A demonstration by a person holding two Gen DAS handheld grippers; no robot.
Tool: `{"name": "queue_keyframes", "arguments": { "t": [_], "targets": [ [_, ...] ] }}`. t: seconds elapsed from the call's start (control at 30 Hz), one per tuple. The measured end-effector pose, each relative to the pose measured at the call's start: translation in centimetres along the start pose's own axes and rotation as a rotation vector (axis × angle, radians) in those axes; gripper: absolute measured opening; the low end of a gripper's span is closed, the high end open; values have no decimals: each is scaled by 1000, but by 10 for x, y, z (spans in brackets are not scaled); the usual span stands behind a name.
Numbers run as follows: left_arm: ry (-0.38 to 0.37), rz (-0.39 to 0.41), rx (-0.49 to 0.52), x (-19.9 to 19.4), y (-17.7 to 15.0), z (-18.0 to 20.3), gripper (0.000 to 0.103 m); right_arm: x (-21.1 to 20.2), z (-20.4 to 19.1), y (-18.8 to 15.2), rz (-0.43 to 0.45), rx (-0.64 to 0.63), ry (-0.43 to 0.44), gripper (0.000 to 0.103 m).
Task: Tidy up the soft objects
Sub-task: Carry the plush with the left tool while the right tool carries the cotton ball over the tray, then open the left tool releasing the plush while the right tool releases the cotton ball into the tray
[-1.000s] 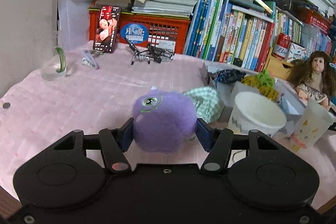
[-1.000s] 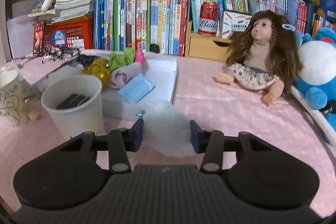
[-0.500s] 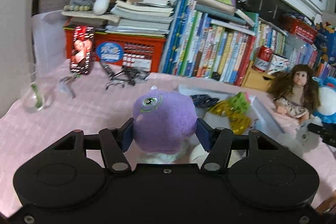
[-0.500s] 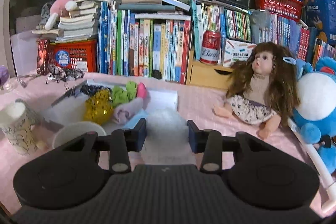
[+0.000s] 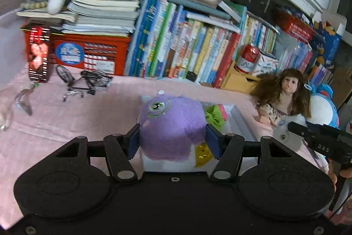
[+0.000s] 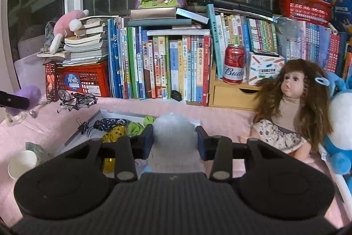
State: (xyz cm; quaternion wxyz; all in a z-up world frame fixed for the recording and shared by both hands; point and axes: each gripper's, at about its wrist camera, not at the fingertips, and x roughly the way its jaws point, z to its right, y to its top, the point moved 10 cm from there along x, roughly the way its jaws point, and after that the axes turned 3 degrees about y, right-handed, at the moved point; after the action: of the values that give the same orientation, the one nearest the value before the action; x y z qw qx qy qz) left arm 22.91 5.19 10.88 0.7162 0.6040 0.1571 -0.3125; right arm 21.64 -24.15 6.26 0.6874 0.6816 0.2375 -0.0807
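Observation:
My left gripper (image 5: 173, 140) is shut on a round purple plush toy (image 5: 171, 124) with one green eye, held in the air above the white tray (image 5: 239, 118). My right gripper (image 6: 175, 141) is shut on a white fluffy ball (image 6: 175, 131), lifted over the tray's (image 6: 105, 112) right part. In the tray lie a green scrunchie (image 6: 136, 127), a gold one (image 6: 115, 131) and a dark patterned one (image 6: 110, 122). The left wrist view shows the right gripper (image 5: 319, 142) at the right edge. The purple toy (image 6: 30, 91) shows at the far left of the right wrist view.
A brown-haired doll (image 6: 292, 107) and a blue-and-white plush (image 6: 338, 124) sit at the right on the pink tablecloth (image 5: 77, 120). Books (image 6: 165, 63), a red crate (image 6: 83, 78), a beer can (image 6: 234, 64) and a miniature bicycle (image 5: 83, 83) line the back. A paper cup (image 6: 21, 163) stands front left.
Both grippers have risen with their toys still held. The left one has also swung right, from above the tablecloth to above the tray, and the cups have dropped out of its view.

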Motion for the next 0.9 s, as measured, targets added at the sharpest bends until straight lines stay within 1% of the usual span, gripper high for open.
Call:
{"name": "queue_keyframes", "arguments": {
  "t": [0.17, 0.23, 0.3, 0.47, 0.6, 0.9],
  "targets": [
    [3, -110, 25, 39, 3, 17, 59, 20, -3, 5, -42, 22, 15, 45],
    [5, -174, 29, 58, 1, 22, 59, 28, -3, 4, -60, 42, 24, 45],
    [4, -219, 31, 74, -2, 28, 59, 37, -5, -1, -85, 59, 39, 45],
    [30, -272, 57, 111, -8, 39, 59, 56, -9, -18, -139, 67, 52, 45],
    [49, -321, 57, 139, -12, 44, 59, 69, -11, -27, -164, 78, 57, 45],
    [85, -364, 43, 175, -13, 38, 59, 91, -3, -34, -187, 105, 50, 45]
  ]
}}
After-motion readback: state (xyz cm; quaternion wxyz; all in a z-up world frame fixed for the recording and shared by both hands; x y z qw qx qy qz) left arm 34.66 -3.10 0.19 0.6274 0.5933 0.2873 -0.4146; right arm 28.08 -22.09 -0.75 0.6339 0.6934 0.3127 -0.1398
